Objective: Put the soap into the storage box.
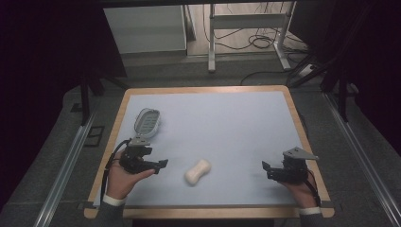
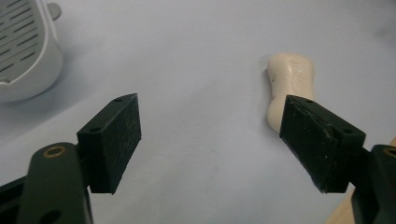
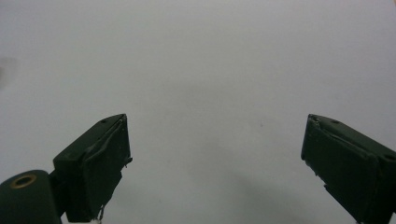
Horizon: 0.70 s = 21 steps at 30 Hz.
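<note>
On the bench (image 1: 208,101) lies a mat (image 1: 222,118) that covers nearly the whole top, leaving a strip of the bench bare around its edges. A soap bar (image 1: 197,171) lies on the mat near the front edge, slightly left of centre. A slotted soap dish (image 1: 147,121) sits on the mat at the left, farther back than the soap bar and well apart from it. The left gripper (image 1: 161,164) is at the front left, between the dish and the soap bar, just in front of the dish. The right gripper (image 1: 265,166) is at the front right, well apart from the soap bar. Behind the bench, on the floor, stand a frame's legs (image 1: 212,42) with cables (image 1: 257,42) between them.

In the left gripper view, the soap bar (image 2: 289,84) lies ahead of the right-hand jaw and the soap dish (image 2: 25,51) is at the far left.
</note>
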Available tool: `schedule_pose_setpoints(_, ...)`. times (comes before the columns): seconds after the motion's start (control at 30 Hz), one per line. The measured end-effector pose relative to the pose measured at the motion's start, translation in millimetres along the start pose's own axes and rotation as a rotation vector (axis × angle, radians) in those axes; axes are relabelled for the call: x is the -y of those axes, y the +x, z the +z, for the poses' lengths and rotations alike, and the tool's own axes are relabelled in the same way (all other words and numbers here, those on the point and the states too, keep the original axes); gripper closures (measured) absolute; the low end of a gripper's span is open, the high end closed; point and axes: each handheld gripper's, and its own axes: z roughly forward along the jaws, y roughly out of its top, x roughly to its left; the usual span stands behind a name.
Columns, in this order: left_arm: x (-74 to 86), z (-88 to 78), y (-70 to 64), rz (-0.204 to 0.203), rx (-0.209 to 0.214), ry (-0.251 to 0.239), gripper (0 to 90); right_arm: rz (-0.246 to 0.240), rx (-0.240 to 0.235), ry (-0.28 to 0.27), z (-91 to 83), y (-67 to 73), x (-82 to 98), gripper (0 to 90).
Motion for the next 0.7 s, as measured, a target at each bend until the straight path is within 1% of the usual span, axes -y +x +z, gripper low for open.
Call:
schedule_pose_setpoints(0.27, -7.8, 7.3, -7.9, 0.024, 0.015, 0.018, 20.6, 0.004, 0.013, 0.002, -1.4, -2.5, 1.6, 7.7)
schedule_pose_setpoints(0.33, -11.2, 10.1, -9.7, 0.038, 0.019, 0.030, 20.4, 0.001, 0.014, 0.006, -1.6, -2.8, 2.3, 7.7)
schedule_pose_setpoints(0.43, -16.0, 11.3, -11.7, 0.048, 0.017, 0.038, 20.2, -0.002, 0.014, 0.006, -1.3, -2.3, 2.7, 7.7)
schedule_pose_setpoints(0.7, -21.6, 16.3, -18.8, 0.064, 0.028, 0.054, 20.1, -0.003, 0.026, 0.010, -0.3, -2.6, 3.3, 7.7)
